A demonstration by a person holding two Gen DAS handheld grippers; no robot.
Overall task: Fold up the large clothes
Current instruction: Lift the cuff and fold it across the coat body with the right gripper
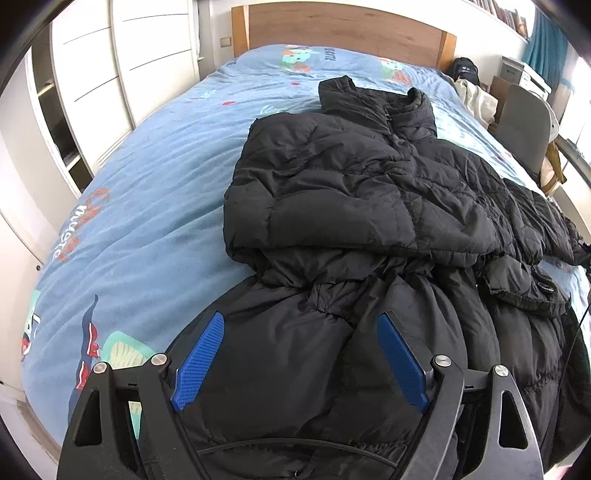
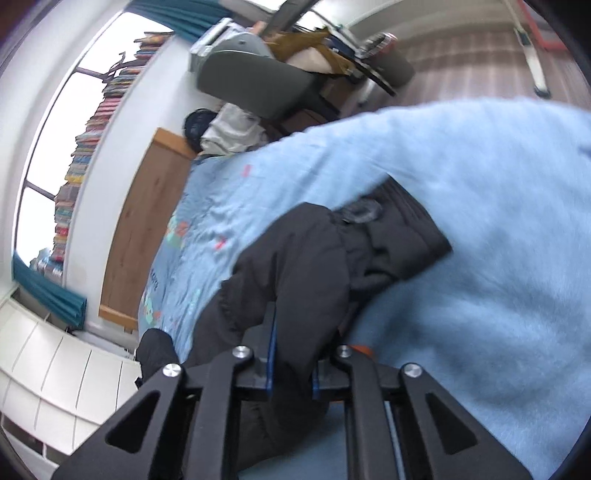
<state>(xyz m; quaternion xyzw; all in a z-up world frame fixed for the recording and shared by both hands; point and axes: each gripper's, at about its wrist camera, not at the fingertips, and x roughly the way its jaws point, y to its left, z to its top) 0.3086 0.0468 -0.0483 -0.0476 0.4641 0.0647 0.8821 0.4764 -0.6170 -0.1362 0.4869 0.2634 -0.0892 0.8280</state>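
Note:
A black puffer jacket (image 1: 354, 192) lies on the blue bedspread (image 1: 147, 206), collar toward the headboard, one sleeve folded over its chest. My left gripper (image 1: 299, 332) is open, its blue pads (image 1: 201, 360) spread just above the jacket's lower part, holding nothing. In the right wrist view, which is rolled sideways, my right gripper (image 2: 293, 350) is shut on the jacket's sleeve (image 2: 295, 266); the sleeve's cuff (image 2: 399, 236) lies ahead on the bedspread (image 2: 480, 221).
A wooden headboard (image 1: 343, 29) stands at the far end. White wardrobes (image 1: 92, 85) line the left. A grey chair (image 1: 524, 125) and clutter stand at the bed's right side. A window with a shelf of books (image 2: 85, 155) shows in the right wrist view.

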